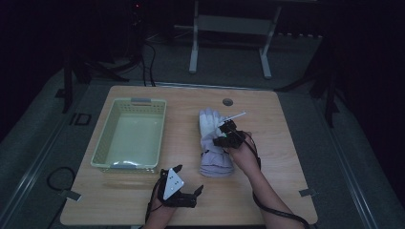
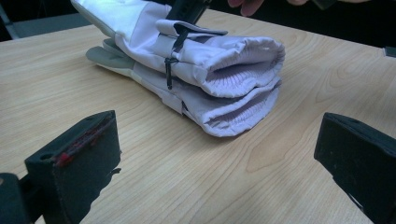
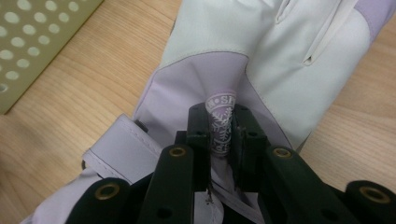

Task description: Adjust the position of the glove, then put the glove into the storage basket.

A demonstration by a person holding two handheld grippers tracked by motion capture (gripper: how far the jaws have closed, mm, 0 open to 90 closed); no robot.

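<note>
Gloves (image 1: 213, 143): a pale lilac-and-white pair, stacked one on the other, lies flat on the wooden table (image 1: 282, 124). Take the basket (image 1: 130, 135) as your reference. The gloves sit just to the right of it, apart from it, with the fingers pointing to the far edge of the table and the knitted cuffs toward you.

Right gripper (image 1: 229, 130): you hold it over the upper glove, on the side away from the basket. In the right gripper view its jaws are clenched on a raised fold of the glove's lilac fabric with a printed label (image 3: 220, 126); the pads press that fold from both sides. A white stick-like piece (image 1: 236, 116) projects from this gripper away from the basket.

Left gripper (image 1: 184, 183): you hold it nearer to you than the basket's near right corner, low over the table, clear of the gloves. In the left gripper view its jaws stand wide apart and released, with bare tabletop between them and the open cuffs (image 2: 243, 88) ahead.

The basket is perforated and pale green, with nothing in it.
</note>
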